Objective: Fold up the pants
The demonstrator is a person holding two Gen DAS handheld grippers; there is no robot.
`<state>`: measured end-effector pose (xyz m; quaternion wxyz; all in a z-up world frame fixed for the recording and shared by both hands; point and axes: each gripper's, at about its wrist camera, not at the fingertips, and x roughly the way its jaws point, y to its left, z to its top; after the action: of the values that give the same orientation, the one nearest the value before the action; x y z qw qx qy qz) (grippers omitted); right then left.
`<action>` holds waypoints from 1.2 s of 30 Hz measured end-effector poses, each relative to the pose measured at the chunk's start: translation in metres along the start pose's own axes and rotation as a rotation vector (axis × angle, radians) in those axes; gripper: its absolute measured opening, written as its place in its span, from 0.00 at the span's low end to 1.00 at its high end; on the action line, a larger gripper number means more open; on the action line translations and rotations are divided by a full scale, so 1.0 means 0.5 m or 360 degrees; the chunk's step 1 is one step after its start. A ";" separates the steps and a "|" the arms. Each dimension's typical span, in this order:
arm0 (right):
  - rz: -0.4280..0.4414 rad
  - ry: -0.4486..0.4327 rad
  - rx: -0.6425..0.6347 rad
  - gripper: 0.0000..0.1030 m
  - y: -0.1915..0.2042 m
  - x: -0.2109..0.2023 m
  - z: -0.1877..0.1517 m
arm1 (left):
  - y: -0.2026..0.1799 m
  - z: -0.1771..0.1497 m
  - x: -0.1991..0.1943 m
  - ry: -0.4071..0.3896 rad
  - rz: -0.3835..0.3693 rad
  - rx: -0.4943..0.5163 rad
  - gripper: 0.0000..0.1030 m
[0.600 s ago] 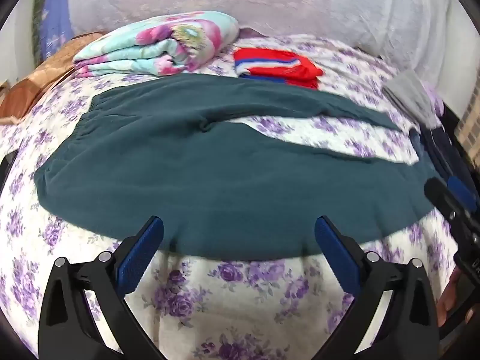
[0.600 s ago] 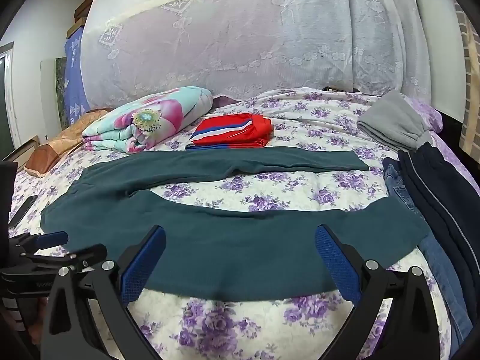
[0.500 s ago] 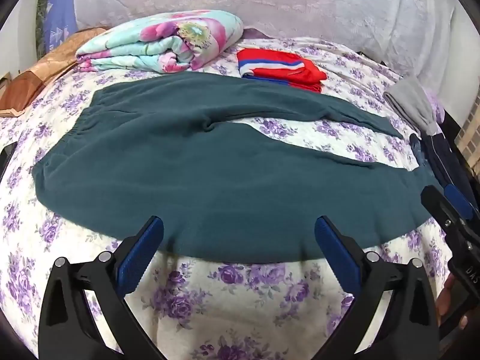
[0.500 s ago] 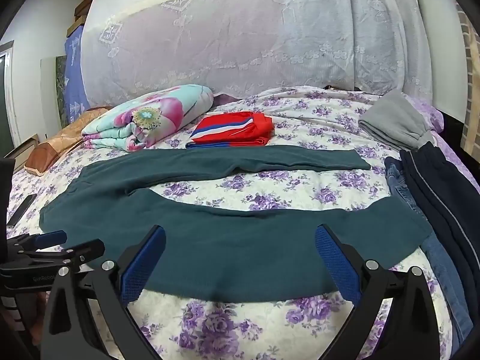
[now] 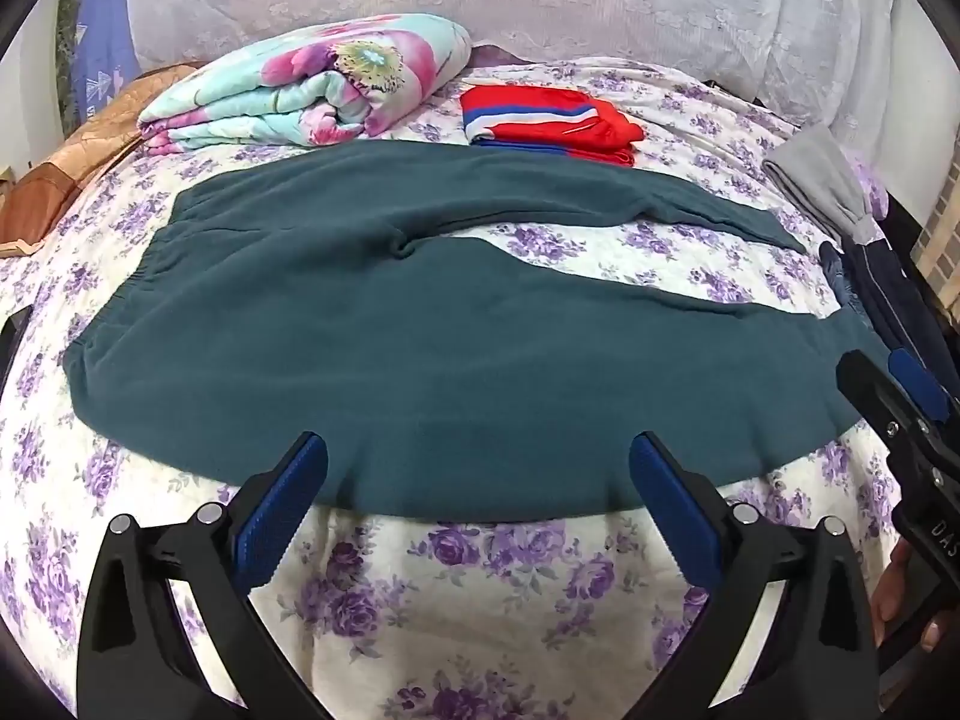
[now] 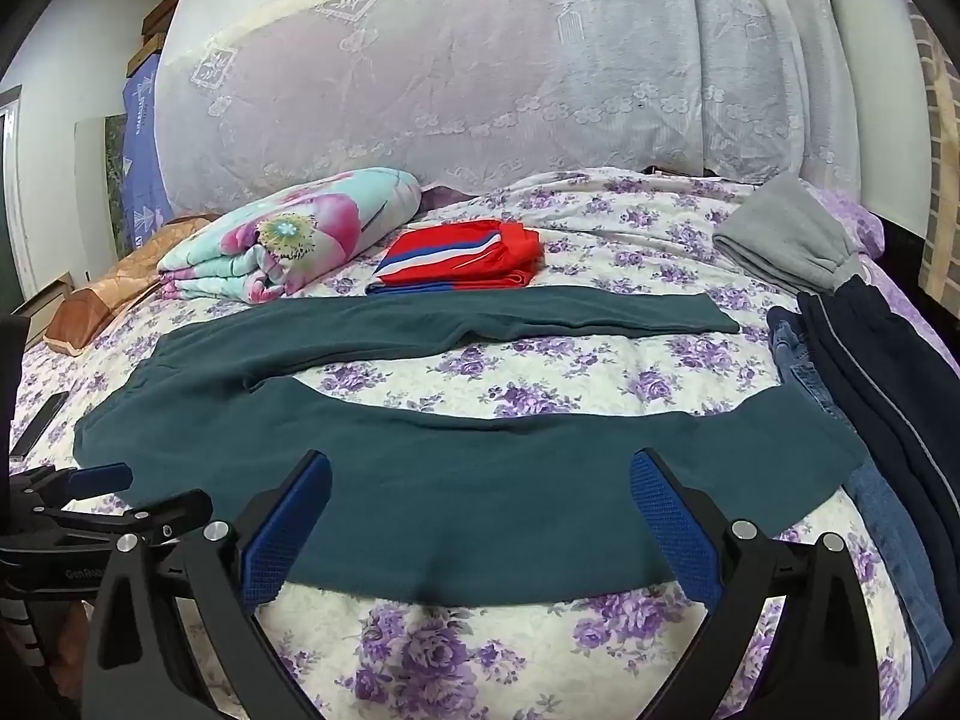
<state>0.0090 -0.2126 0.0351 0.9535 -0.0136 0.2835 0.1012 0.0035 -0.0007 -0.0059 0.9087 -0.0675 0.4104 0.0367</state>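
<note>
Dark teal pants [image 5: 420, 348] lie flat on the flowered bed, waistband to the left, two legs spread apart to the right; they also show in the right wrist view [image 6: 480, 480]. My left gripper [image 5: 477, 480] is open and empty, hovering at the near edge of the near leg. My right gripper [image 6: 480, 498] is open and empty over the near leg's lower part. The right gripper shows at the right edge of the left wrist view [image 5: 900, 408]. The left gripper shows at the left edge of the right wrist view [image 6: 108, 498].
A folded floral blanket [image 5: 312, 78] and folded red striped garment [image 5: 546, 120] lie behind the pants. Folded grey clothing [image 6: 786, 234], jeans [image 6: 888, 510] and dark navy pants [image 6: 888, 360] lie at the right edge. A phone [image 6: 39, 426] lies left.
Both grippers have drawn back and up slightly from the pants, so more of the bed shows. The pants have not moved. Both grippers stay open.
</note>
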 end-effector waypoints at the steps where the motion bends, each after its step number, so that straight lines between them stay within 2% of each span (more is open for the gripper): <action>1: 0.0004 0.0002 -0.0002 0.97 -0.001 0.000 0.001 | 0.000 0.002 -0.005 -0.0017 0.0003 0.0012 0.96; 6: 0.0004 -0.0002 -0.0006 0.97 -0.001 -0.006 -0.003 | -0.004 0.002 -0.023 -0.0080 0.0033 0.0022 0.96; 36: -0.0026 -0.0004 -0.0079 0.97 0.018 -0.050 -0.009 | 0.001 -0.006 -0.059 -0.0095 0.0029 -0.0001 0.96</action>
<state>-0.0155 -0.2088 0.0452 0.9540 -0.0393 0.2796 0.1005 -0.0182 -0.0009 0.0142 0.9202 -0.0628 0.3836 0.0470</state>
